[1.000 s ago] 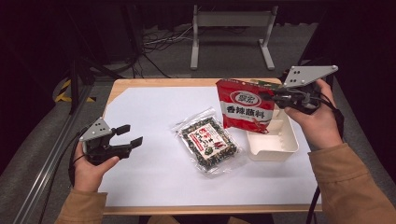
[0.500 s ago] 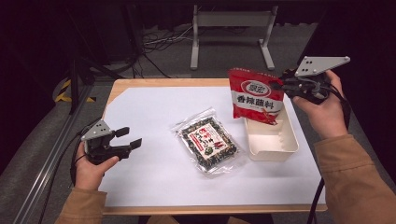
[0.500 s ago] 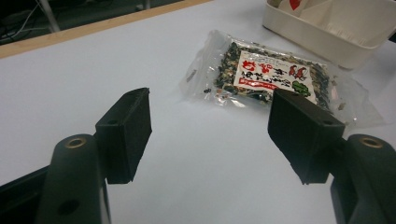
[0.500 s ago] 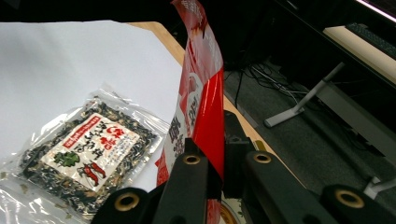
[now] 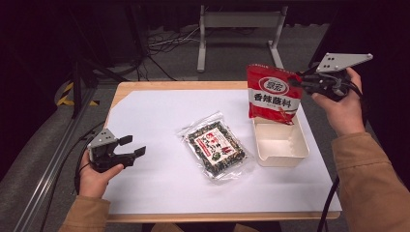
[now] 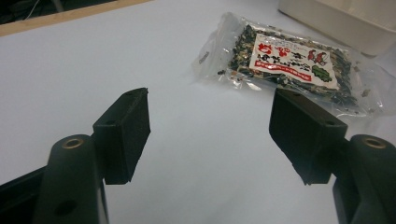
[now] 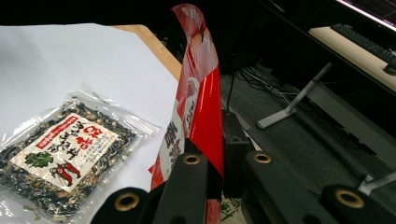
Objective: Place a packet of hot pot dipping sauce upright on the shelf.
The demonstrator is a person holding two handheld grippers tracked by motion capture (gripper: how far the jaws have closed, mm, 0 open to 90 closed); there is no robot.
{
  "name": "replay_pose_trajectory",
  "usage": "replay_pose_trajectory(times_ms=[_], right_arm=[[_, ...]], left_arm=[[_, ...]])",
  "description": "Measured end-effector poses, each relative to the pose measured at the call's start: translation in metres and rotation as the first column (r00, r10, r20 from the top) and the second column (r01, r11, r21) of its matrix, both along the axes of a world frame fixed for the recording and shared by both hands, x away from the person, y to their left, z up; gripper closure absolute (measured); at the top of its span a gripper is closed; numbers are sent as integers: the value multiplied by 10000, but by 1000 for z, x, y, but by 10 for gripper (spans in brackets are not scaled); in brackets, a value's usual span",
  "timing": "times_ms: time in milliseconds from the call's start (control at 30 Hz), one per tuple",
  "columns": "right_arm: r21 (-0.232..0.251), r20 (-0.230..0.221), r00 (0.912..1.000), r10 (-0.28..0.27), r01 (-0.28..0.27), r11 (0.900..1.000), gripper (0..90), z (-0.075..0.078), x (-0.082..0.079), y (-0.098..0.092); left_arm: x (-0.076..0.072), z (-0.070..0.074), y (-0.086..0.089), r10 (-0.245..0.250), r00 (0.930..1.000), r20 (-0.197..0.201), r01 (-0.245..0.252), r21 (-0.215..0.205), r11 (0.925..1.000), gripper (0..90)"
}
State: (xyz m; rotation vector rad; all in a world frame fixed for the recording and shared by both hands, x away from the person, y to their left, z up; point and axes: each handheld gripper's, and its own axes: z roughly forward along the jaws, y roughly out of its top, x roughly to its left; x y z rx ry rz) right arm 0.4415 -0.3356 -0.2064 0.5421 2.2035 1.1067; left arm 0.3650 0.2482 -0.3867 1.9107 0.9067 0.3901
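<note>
Right gripper [image 5: 299, 81] clamping red packet [image 5: 273, 94] above tray [image 5: 281, 145], left gripper [image 6: 210, 135] jaws apart

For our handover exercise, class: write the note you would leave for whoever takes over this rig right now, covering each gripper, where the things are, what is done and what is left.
Right gripper: shut on the red seasoning packet, gripping its edge and holding it upright in the air above the far end of the white tray.
Left gripper: open, holding nothing, low over the white sheet at the table's near left.
Clear packet of dried spices: lying flat on the sheet, just left of the tray, untouched.
Done: red packet picked up. The tray has nothing in it.
Left: probably lower the red packet into the tray and release; the clear packet may follow.
</note>
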Motion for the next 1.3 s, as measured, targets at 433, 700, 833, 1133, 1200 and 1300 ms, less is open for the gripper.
replay_pose_trajectory(times_ms=[433, 700, 833, 1133, 1200, 1300], right_arm=[[120, -298, 9995, -139, 142, 9998, 891, -17, 16, -18], [-163, -258, 9994, -227, 223, 9996, 891, -24, 22, -16], [-262, -158, 9998, -137, 133, 9996, 890, -28, 27, -12], [-371, -245, 9996, 108, -117, 9992, 889, -41, 35, 0], [-325, -258, 9996, 147, -155, 9994, 889, -44, 35, 1], [-344, -409, 9990, 190, -204, 9992, 888, -48, 36, 2]], left_arm=[[2, -2, -2, 52, 9999, -106, -51, 45, 10000, 288], [3, -2, -4, -8, 9999, -147, 9, 25, 10000, 288], [3, -3, -4, -43, 9999, -163, 45, 79, 10000, 288], [2, -3, -2, -7, 9999, -152, 8, 60, 10000, 288], [2, -3, -2, -6, 9999, -157, 7, 63, 10000, 288], [2, -3, -3, -37, 9999, -148, 37, 52, 10000, 288]])
